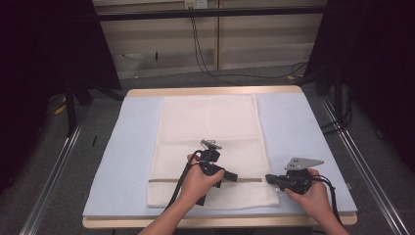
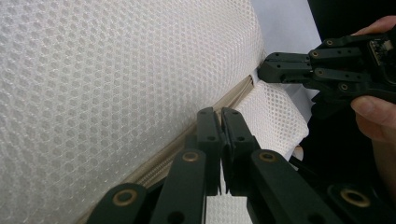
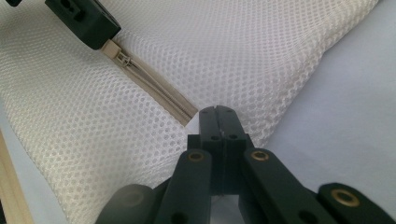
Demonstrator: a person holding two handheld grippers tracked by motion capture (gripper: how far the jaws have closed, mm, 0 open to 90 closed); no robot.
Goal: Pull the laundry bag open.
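A white mesh bag (image 1: 210, 147) lies flat on the pale blue cover of the counter (image 1: 303, 127), its long side running away from the person. A beige zipper (image 1: 166, 180) crosses the bag near the edge closest to the person.

The left claw (image 1: 234, 176) is over the zipper line, near the middle of the bag. In the left gripper view its 2 jaws are pressed together at the tips, right at the zipper (image 2: 187, 135). From the right gripper view, the tip of this claw (image 3: 86, 21) sits on the zipper just by the slider (image 3: 122, 57), but I cannot tell whether it holds the pull tab.

The right claw (image 1: 269, 178) is at the right edge of the bag, where the zipper ends. In the right gripper view its jaws are closed (image 3: 218, 116) with their tips on the mesh just beside the zipper end (image 3: 184, 112). It seems to pinch the fabric (image 2: 261, 74) there.
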